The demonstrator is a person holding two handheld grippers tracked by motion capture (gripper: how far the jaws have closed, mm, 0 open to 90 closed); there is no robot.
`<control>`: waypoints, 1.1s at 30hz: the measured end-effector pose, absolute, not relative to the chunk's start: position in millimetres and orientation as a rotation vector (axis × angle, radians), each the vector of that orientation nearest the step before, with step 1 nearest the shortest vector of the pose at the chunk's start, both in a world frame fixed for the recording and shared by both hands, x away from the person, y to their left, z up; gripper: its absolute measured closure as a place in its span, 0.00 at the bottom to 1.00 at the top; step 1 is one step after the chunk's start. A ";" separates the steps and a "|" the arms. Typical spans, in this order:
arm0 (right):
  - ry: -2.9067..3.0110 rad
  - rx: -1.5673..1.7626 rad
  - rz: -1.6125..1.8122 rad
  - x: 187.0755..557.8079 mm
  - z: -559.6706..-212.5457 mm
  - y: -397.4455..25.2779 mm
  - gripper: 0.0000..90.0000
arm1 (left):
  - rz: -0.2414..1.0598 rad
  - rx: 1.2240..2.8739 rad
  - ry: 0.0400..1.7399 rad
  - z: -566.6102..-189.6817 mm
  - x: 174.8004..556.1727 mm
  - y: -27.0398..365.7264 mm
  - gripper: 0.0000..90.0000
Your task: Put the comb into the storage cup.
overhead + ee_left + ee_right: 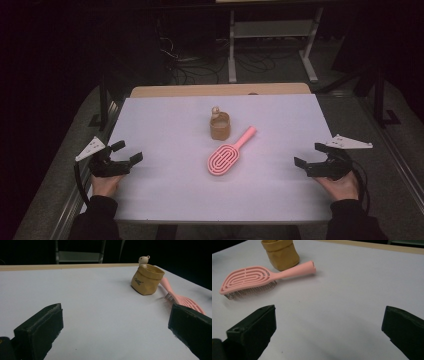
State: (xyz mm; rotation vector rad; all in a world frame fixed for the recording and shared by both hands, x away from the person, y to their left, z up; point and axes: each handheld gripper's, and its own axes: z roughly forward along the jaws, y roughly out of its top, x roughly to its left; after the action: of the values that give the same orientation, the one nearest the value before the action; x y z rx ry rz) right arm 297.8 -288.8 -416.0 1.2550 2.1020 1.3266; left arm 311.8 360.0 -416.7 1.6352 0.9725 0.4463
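Note:
A pink hairbrush point(228, 154) lies bristles down near the middle of the white table point(175, 190), its handle pointing to the far right. Just behind it stands a small tan paper-like pouch point(219, 126) with a tiny bear figure point(216, 112) at its rim. My left gripper point(127, 152) rests at the table's left edge, open and holding nothing. At the right edge my right gripper point(308, 154) is open too. In the left gripper view the pouch point(147, 280) and brush point(175, 297) sit ahead to the right. In the right gripper view the brush point(262, 277) and pouch point(280, 253) lie ahead to the left.
A wooden strip point(220, 90) runs along the table's far edge. Beyond it, on the dark floor, stand a metal rack point(272, 37) and tangled cables point(187, 62). Bare white surface lies between each gripper and the brush.

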 end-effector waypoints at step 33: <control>2.149 1.183 1.305 297.1 -392.2 -286.2 0.00 | 0.459 1.630 0.961 -419.0 302.9 359.9 0.00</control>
State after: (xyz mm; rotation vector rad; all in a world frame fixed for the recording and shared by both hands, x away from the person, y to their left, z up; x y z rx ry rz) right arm 297.1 -286.2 -392.2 1.1827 2.1492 1.3051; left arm 302.9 359.9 -419.0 1.6295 0.9613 0.4588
